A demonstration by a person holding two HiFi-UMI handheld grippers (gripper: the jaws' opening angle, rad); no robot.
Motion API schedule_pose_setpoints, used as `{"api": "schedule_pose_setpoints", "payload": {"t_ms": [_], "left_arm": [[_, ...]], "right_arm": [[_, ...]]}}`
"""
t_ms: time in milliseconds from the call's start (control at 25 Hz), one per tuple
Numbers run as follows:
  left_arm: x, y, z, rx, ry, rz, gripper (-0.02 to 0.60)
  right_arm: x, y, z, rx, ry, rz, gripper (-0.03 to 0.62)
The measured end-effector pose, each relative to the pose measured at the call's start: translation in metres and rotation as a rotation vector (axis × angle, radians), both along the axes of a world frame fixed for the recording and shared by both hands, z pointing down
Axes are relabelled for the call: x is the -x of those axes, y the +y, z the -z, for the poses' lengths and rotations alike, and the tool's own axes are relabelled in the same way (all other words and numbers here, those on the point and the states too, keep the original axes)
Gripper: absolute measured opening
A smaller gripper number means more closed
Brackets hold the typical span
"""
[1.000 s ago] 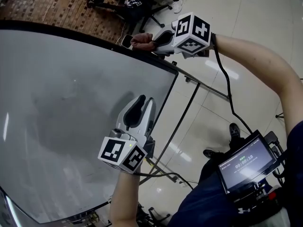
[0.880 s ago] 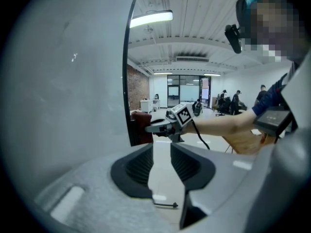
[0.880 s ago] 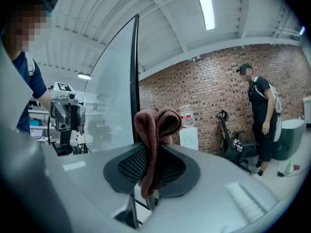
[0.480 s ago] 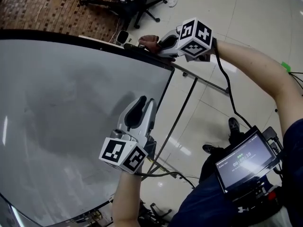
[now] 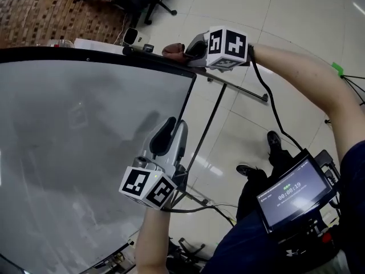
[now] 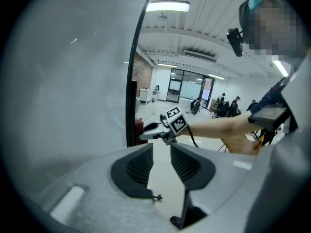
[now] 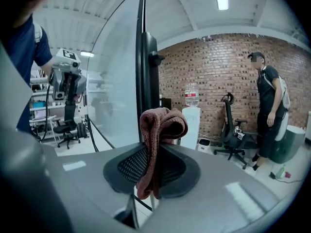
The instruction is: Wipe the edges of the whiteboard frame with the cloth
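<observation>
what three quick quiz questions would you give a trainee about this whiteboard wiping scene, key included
1. True or false: the left gripper holds the cloth.
2. Where is the right gripper in the head view? A, at the whiteboard frame, by its corner; B, over the middle of the board; C, down at the floor.
3. Fill in: the left gripper's jaws stand ____, with nothing between them.
Key: 1 false, the right gripper's jaws are closed on the cloth; 2 A; 3 apart.
</observation>
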State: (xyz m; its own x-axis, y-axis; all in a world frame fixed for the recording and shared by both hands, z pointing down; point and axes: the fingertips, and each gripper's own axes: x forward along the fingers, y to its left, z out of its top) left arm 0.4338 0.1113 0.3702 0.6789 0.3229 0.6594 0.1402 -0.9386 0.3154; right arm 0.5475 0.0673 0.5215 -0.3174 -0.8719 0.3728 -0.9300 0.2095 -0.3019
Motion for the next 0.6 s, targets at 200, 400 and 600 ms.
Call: {"api": "schedule_pose_setpoints", "payload": {"t_ms": [200,400,600], "left_arm": [[0.001,0.004,-0.01,0.041,-0.036,0.02,0.112],[0.004,0.004,-0.03,0.061,-0.03,0.042,0.11],[0.009,0.003,-0.055,0.076,-0.035,0.075,0.112]], "right_arm": [[0.013,0.011,-0.021,0.091,0.108,-0.01,0.055],[0.008,0.03,-0.063,0.107,-0.009,-0.12,0.055],[0.02,0.035,-0.091,0.065,-0.156,-0.177,0.055]]}}
